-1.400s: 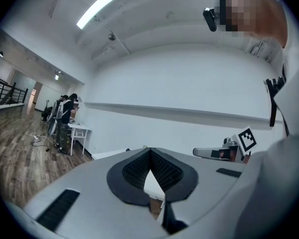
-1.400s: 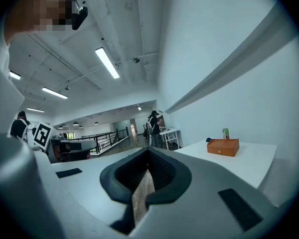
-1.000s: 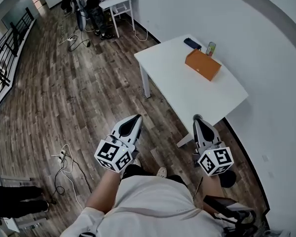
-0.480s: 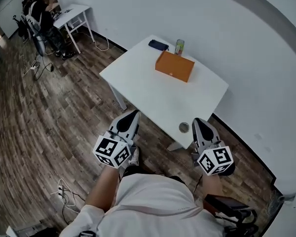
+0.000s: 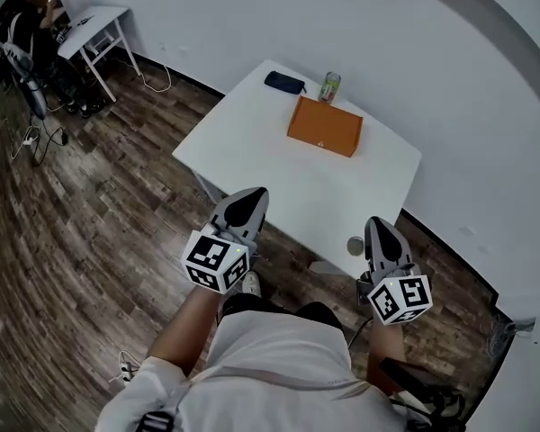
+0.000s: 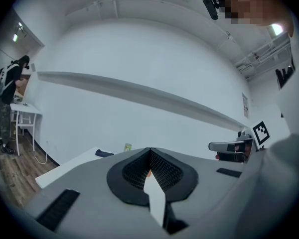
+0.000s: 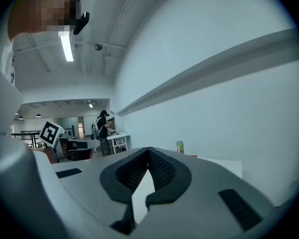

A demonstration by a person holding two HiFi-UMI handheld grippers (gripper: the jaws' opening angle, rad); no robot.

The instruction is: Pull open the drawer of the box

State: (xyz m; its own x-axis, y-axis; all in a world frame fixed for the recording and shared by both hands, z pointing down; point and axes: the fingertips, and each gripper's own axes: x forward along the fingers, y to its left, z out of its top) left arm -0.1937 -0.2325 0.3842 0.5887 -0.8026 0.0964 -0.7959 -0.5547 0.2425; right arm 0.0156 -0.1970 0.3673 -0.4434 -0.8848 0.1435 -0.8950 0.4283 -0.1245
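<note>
The orange box (image 5: pixel 324 126) lies flat on the white table (image 5: pixel 252 142), toward its far side; I can make out no drawer front from here. My left gripper (image 5: pixel 249 196) is shut and empty, held over the floor just short of the table's near edge. My right gripper (image 5: pixel 379 228) is also shut and empty, beside the table's near right corner. Both are well short of the box. In the left gripper view the jaws (image 6: pixel 149 158) meet with nothing between them, and the right gripper view shows its jaws (image 7: pixel 148 158) the same way.
A green can (image 5: pixel 330 86) and a dark flat case (image 5: pixel 284 83) sit behind the box. A small round grey object (image 5: pixel 355 244) rests near the table's near right corner. A person stands at a second white table (image 5: pixel 94 25) far left. The white wall runs behind the table.
The head view has swung toward the table, which now sits nearer and more centred. Both grippers have stayed shut in front of the body.
</note>
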